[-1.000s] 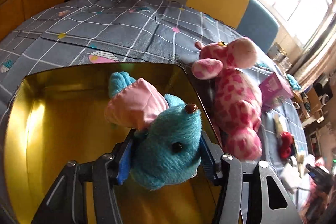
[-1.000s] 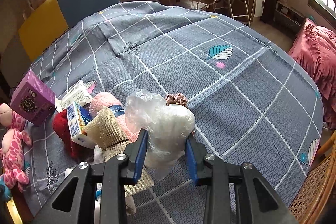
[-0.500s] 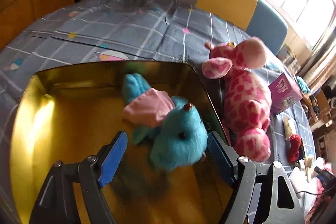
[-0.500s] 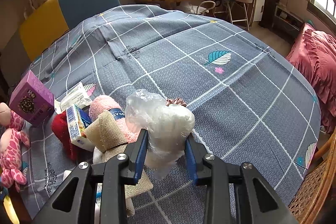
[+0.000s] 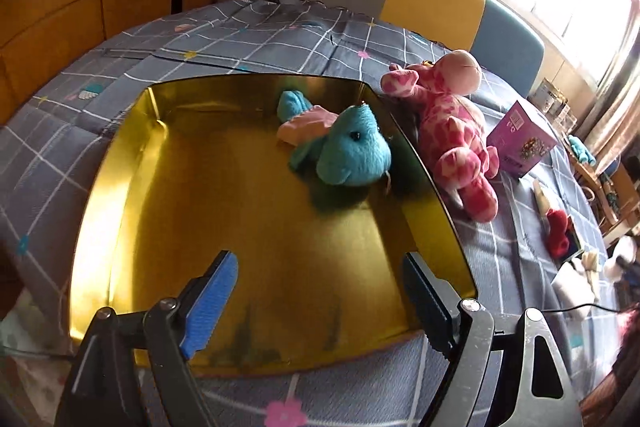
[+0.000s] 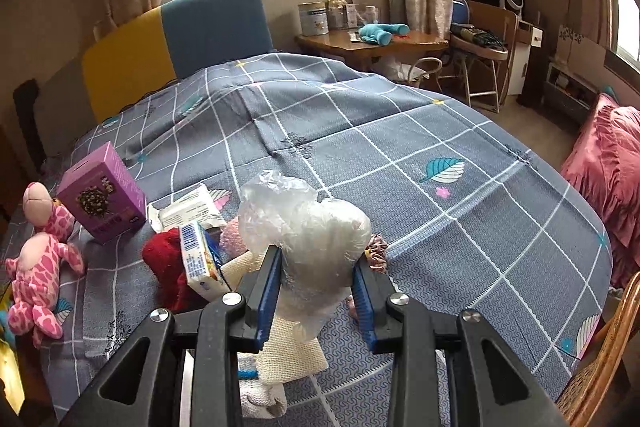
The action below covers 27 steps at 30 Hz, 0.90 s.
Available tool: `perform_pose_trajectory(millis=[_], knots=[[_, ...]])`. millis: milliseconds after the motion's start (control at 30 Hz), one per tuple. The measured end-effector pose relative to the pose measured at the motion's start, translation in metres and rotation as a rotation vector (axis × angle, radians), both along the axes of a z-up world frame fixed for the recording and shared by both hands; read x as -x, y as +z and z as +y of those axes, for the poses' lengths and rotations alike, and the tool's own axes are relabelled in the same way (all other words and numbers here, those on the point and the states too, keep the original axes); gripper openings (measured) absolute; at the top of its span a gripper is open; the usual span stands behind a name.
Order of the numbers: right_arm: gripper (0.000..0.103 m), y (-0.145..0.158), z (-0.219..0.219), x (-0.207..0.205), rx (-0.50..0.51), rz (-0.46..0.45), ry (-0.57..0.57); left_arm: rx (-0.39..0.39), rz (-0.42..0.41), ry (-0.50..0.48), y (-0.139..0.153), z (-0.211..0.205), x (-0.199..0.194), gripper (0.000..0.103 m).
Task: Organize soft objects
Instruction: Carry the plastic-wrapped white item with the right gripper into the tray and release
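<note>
Sorting seems to be the reason for the layout: one gold tray (image 5: 132,195) lies on the grey checked bed cover (image 6: 460,131) as the collecting place, and the things not yet sorted wait beside it. One blue plush toy (image 5: 348,151) lies inside the tray, near its far right corner. The left tool (image 5: 320,303) hangs over the near part of the tray; its jaws have just been opening, they stand wide apart and nothing is between them, so the toy rests free.

The right tool (image 6: 316,291) is clamped on one clear plastic bag with white soft filling (image 6: 312,231). The blue pads press both sides of the bag, which appears lifted a little above the pile, probably to bring it to the tray.

Outside the tray there is one pink spotted giraffe (image 5: 456,131) just beside the right wall, probably a coming candidate. Near the held bag lie one purple box (image 6: 100,191), one red plush thing (image 6: 168,259), one small blue and white carton (image 6: 196,259), one beige woven pouch (image 6: 288,355) and one pink hair tie (image 6: 376,251). The two boxes look hard, so they likely do not belong in the tray. Counted so: one soft thing in the tray, one in the grip, and the others on the bed.
</note>
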State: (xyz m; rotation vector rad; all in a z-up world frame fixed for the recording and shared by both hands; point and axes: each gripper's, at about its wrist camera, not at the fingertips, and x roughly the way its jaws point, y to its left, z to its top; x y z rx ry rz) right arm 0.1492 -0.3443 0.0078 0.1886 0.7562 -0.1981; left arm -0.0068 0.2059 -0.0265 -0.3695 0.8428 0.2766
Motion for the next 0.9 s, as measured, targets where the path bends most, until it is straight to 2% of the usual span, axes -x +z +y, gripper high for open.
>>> perform_pose_trajectory(millis=[200, 333, 500, 667, 767, 900], knots=[[0.033, 0.018, 0.029, 0.014, 0.005, -0.035, 0.093, -0.021, -0.014, 0.006, 0.006, -0.003, 0.015, 0.084], [0.033, 0.037, 0.074, 0.025, -0.018, -0.06, 0.249, -0.016, -0.021, 0.011, 0.009, -0.001, 0.02, 0.084], [0.033, 0.044, 0.164, 0.033, -0.077, -0.021, 0.555, -0.011, -0.029, 0.014, 0.012, 0.0, 0.026, 0.084], [0.033, 0.029, 0.265, 0.05, -0.111, 0.059, 0.842, -0.011, -0.031, 0.026, 0.013, 0.006, 0.033, 0.084], [0.033, 0.02, 0.318, 0.059, -0.121, 0.104, 0.967, -0.01, -0.03, 0.035, 0.013, 0.009, 0.037, 0.084], [0.033, 0.009, 0.369, 0.07, -0.082, 0.138, 1.067, -0.004, -0.034, 0.046, 0.013, 0.013, 0.04, 0.084]])
